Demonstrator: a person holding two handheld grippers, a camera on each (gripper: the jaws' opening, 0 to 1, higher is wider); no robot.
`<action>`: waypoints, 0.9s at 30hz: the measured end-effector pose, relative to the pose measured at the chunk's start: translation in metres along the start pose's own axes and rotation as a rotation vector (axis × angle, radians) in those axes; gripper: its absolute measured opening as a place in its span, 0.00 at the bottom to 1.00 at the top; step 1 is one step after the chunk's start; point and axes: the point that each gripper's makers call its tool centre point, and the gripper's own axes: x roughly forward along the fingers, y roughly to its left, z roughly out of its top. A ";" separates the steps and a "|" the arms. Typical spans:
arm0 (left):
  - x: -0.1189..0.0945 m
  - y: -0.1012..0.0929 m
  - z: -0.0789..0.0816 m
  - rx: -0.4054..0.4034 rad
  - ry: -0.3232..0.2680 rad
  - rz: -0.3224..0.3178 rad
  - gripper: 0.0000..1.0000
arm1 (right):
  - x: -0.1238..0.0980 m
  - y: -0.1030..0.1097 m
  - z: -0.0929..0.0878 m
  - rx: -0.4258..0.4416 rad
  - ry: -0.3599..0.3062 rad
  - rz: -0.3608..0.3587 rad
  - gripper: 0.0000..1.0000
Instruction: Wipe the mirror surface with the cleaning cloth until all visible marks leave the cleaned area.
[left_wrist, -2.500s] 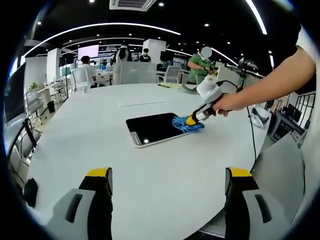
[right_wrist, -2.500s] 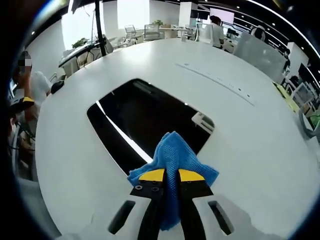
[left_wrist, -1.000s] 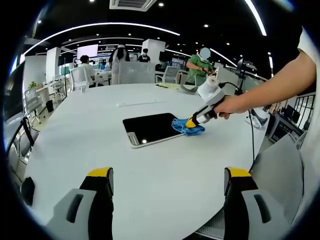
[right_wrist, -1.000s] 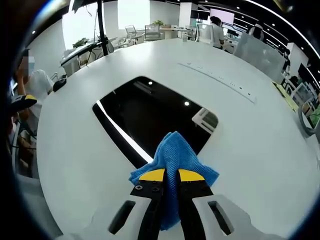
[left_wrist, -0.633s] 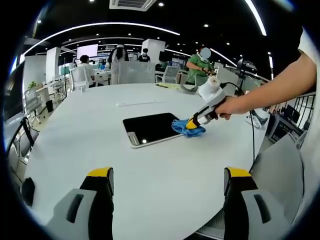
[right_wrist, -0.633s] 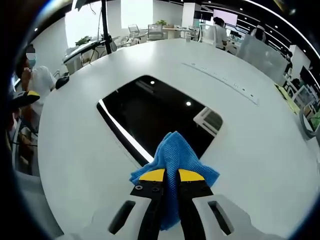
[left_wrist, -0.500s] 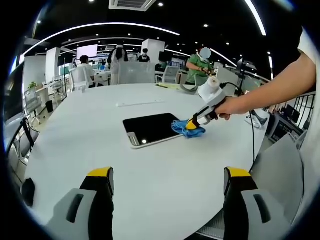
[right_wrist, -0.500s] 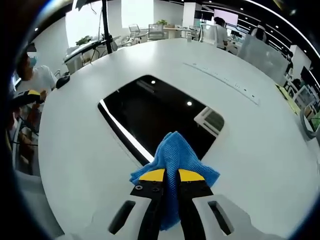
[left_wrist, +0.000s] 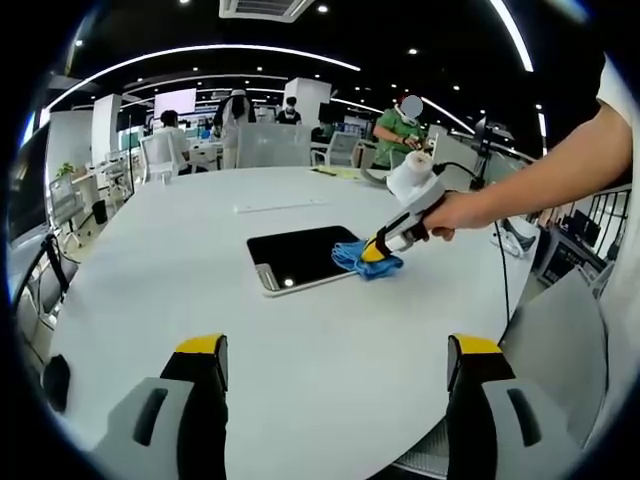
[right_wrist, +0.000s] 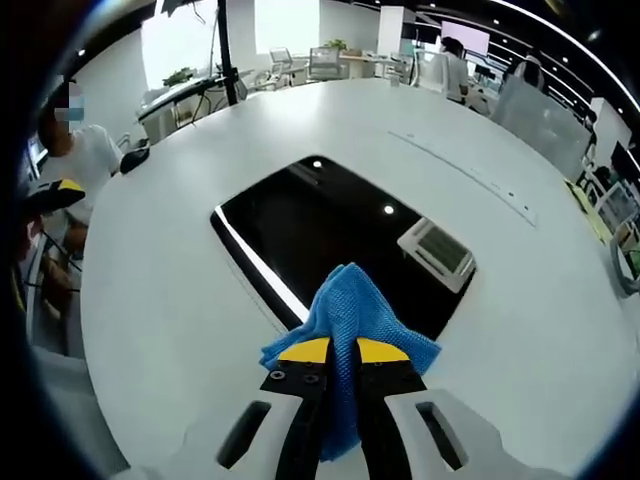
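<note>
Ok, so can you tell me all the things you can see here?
mirror: one, dark and shiny, flat on the table
cloth: one, blue, on the mirror's near edge, pinched by the right gripper
table: one, white, round, under everything
chairs: a few, pale, past the table
people: several, far behind the table
right gripper: one, yellow tips, shut on the cloth
left gripper: one, yellow tips, open, held back over the table's near edge
hand: one, holding the right gripper

Right gripper (right_wrist: 342, 350): jaws closed together, held in an outstretched hand (left_wrist: 455, 212).
Left gripper (left_wrist: 335, 350): jaws wide apart.
</note>
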 end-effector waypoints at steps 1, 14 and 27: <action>0.000 0.000 0.000 -0.001 0.000 0.000 0.91 | 0.001 0.002 0.002 -0.001 -0.001 0.002 0.04; -0.003 0.004 -0.001 -0.014 -0.008 0.007 0.91 | 0.009 0.010 0.011 -0.015 -0.010 0.023 0.04; -0.003 0.007 -0.001 -0.023 -0.012 0.012 0.90 | 0.019 0.021 0.022 -0.029 -0.016 0.050 0.04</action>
